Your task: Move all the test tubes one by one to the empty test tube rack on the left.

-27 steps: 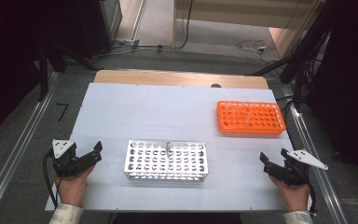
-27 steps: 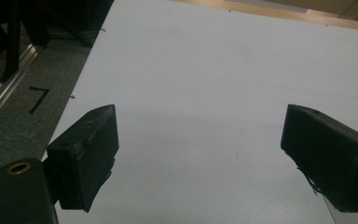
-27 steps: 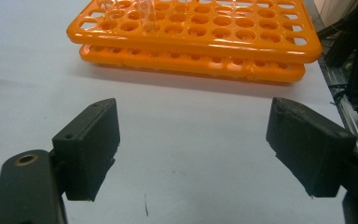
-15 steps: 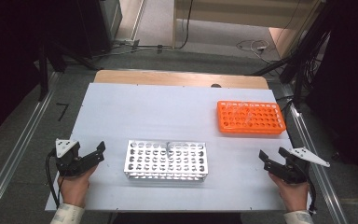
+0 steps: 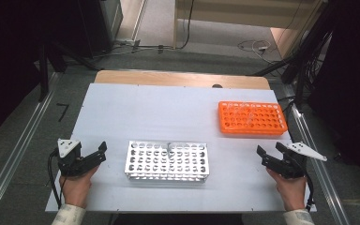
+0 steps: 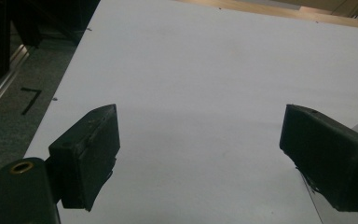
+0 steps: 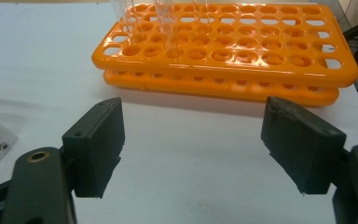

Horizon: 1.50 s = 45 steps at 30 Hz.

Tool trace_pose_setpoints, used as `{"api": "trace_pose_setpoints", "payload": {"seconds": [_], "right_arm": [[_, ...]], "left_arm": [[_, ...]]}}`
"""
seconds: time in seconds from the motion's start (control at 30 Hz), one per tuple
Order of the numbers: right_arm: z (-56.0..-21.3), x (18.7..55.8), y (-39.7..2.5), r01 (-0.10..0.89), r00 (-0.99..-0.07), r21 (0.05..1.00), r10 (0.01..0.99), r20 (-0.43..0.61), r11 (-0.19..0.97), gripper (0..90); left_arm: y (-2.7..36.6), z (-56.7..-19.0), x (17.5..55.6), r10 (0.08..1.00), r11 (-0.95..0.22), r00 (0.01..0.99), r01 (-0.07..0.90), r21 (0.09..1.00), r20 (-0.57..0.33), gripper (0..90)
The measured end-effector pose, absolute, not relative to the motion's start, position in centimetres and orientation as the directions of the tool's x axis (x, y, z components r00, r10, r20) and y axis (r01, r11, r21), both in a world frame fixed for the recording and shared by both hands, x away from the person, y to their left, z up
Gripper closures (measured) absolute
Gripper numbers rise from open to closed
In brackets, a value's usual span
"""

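Both tongs, left point(image 5: 99, 153) and right point(image 5: 270, 151), gape wide and empty; the orange rack point(image 7: 228, 46) ahead of the right tongs remains untouched.

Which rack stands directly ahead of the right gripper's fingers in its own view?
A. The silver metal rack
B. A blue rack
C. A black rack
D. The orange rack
D: in the right gripper view the orange rack lies on the white table just beyond the open right gripper, while the silver rack sits between the two hands in the high view.
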State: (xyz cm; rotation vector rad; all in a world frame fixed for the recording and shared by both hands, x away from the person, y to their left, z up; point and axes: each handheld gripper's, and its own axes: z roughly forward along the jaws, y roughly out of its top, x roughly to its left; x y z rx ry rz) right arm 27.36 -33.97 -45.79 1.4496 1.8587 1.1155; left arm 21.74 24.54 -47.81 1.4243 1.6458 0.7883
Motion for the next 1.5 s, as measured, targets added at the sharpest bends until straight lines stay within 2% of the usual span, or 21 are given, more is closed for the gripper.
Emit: {"api": "trace_pose_setpoints", "payload": {"seconds": [0.87,1.27,1.5], "right_arm": [[-46.0,32.8,-31.4,0.506,-0.303,0.851,0.953,0.025,0.139,33.3],[-46.8,36.0,-29.4,0.486,-0.3,0.852,0.953,-0.046,0.194,53.1],[-47.1,36.7,-29.2,0.483,-0.307,0.853,0.95,-0.048,0.199,60.6]], "left_arm": [[24.5,-47.7,21.6,0.986,0.165,-0.052,0.473,0.865,-0.16,12.6],[24.7,-47.7,21.5,0.985,0.168,-0.055,0.475,0.864,-0.161,12.9],[24.8,-47.8,21.6,0.985,0.173,-0.058,0.473,0.864,-0.165,13.1]]}}
